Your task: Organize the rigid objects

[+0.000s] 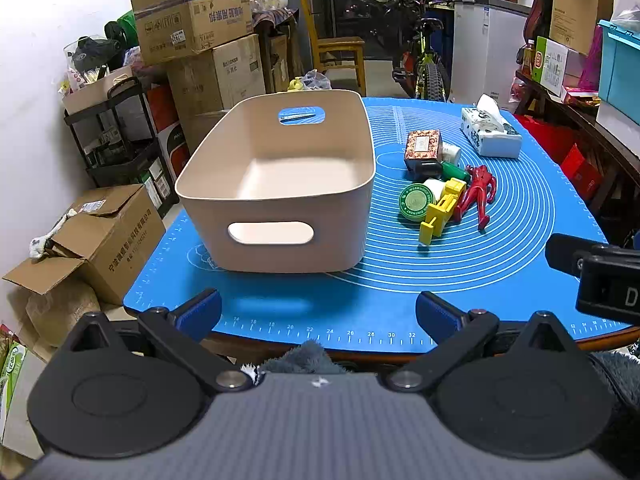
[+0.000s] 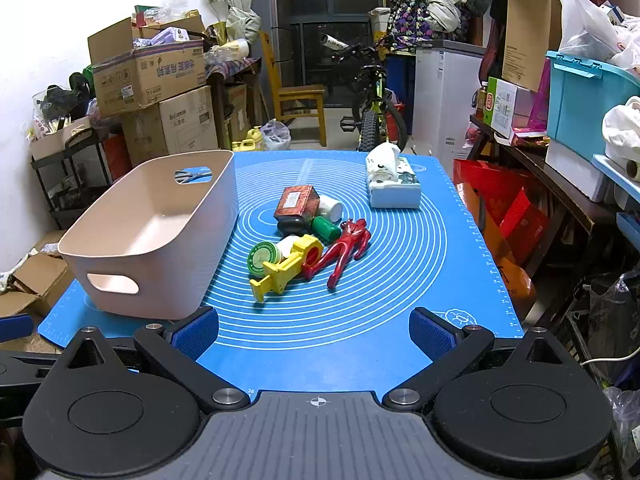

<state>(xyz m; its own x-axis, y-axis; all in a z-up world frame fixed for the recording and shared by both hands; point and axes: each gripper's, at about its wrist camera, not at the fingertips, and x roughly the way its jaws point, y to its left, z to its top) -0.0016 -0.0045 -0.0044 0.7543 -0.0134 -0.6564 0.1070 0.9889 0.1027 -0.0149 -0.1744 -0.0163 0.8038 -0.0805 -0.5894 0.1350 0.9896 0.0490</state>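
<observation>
— What does your left claw (image 1: 319, 312) look like?
— Black linkage arms on 2 round black discs, silver pivot screws, blue ribbed pads (image 1: 199, 314) on its fingers, and a grey ribbed body with a small crosshair mark.

— And your right claw (image 2: 314, 330)?
— The same build: black arms, 2 discs, silver screws, blue pads (image 2: 432, 334), grey ribbed body with a crosshair.

— What are you wearing?
— A fuzzy dark blue-grey sleeve (image 1: 308, 358).

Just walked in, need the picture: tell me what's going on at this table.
A person holds two grippers at the near edge of the blue mat, both open and empty. The left gripper faces the empty bin; the right gripper faces the toy pile. Nothing has been picked up or binned yet.
</observation>
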